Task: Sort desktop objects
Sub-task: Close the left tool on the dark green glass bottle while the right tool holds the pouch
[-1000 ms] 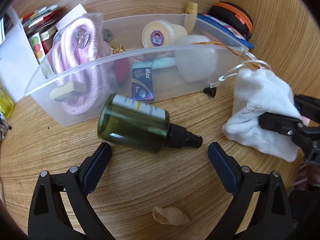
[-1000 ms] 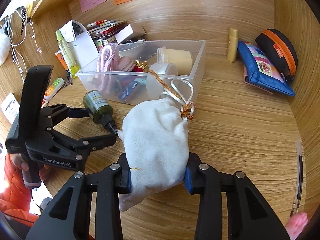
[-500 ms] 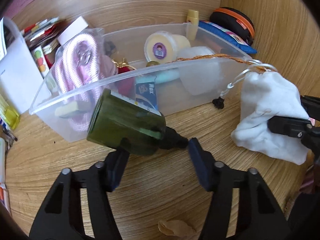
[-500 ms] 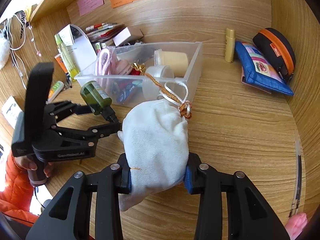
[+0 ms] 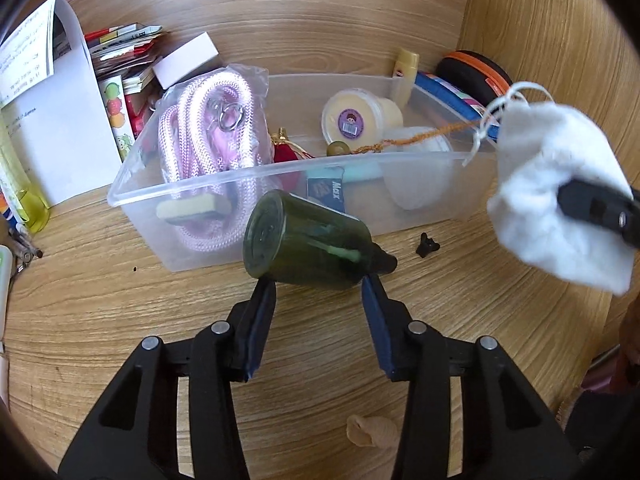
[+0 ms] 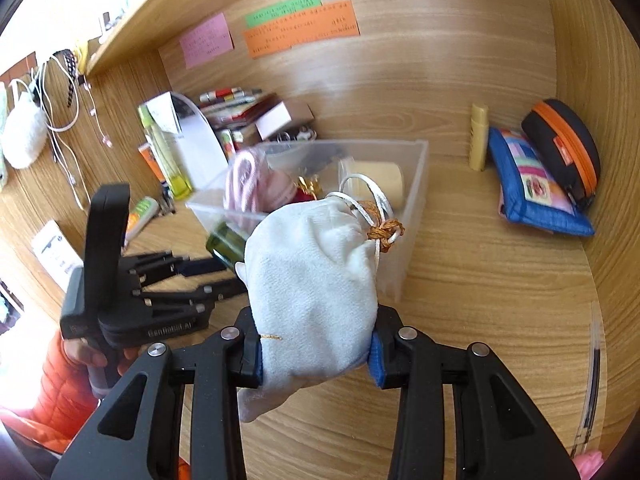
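Note:
My left gripper [image 5: 320, 292] is shut on a dark green spray bottle [image 5: 308, 244] and holds it lifted, tilted, just in front of the clear plastic bin [image 5: 248, 172]. The bottle also shows in the right wrist view [image 6: 226, 246], part hidden by the pouch. My right gripper [image 6: 316, 344] is shut on a white drawstring pouch [image 6: 312, 280] and holds it raised in front of the bin [image 6: 416, 184]. The pouch's cords [image 5: 424, 140] trail over the bin's rim. The pouch shows at the right in the left wrist view [image 5: 556, 196].
The bin holds a pink rope [image 5: 204, 140], a cream jar [image 5: 352, 120] and small items. Papers and booklets [image 5: 52, 112] stand at the left. A blue pouch [image 6: 528, 180], an orange-black case [image 6: 564, 148] and a yellow tube [image 6: 479, 140] lie at the right. A small black clip [image 5: 427, 245] lies on the desk.
My left gripper has closed on the green bottle and lifted it off the desk toward the bin. My right gripper has raised the white pouch higher and closer to the bin.

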Motion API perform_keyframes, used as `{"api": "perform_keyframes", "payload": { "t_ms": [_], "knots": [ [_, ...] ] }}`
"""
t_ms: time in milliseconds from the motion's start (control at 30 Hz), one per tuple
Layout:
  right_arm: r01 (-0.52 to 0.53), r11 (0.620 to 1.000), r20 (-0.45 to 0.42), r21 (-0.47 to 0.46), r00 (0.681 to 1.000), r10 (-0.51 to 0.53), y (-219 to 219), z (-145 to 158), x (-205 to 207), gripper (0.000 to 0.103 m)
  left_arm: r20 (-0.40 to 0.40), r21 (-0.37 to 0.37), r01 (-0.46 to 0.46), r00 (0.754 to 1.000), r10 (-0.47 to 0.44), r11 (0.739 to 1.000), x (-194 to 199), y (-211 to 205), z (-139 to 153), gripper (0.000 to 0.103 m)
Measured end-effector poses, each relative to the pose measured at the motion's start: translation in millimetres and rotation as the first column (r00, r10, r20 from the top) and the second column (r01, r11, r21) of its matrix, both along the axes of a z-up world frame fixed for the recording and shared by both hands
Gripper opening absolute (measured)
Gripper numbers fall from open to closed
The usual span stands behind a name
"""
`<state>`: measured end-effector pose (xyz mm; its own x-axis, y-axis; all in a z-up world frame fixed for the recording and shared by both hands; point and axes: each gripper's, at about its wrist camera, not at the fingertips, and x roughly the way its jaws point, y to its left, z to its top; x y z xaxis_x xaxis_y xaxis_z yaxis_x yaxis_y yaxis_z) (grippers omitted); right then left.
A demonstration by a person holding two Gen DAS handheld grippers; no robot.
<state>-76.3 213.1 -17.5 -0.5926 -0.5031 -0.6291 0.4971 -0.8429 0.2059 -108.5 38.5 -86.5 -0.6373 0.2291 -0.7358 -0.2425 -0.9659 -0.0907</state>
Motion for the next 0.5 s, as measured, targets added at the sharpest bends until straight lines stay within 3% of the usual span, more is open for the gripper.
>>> {"api": "perform_keyframes", "payload": {
  "t_ms": [67, 233, 500],
  "knots": [
    [0.001, 1.000, -0.008, -0.009, 1.000, -0.001, -1.0, 4.1, -2.0, 0.034, -0.005, -0.007, 0.001, 1.000, -0.001, 1.000, 0.4, 1.3, 0.7, 0.058],
    [0.003, 1.000, -0.016, -0.018, 1.000, -0.003, -3.6, 8.9, -6.6, 0.034, -0.032, -0.064, -0.008, 0.999, 0.006, 0.998, -2.0, 5.1, 4.0, 0.072],
    [-0.002, 1.000, -0.017, -0.008, 1.000, 0.002, -7.6, 9.0, -8.3, 0.034, -0.008, -0.031, -0.031, 1.000, 0.031, 0.999, -10.4, -8.6, -2.6, 0.073]
  ]
}}
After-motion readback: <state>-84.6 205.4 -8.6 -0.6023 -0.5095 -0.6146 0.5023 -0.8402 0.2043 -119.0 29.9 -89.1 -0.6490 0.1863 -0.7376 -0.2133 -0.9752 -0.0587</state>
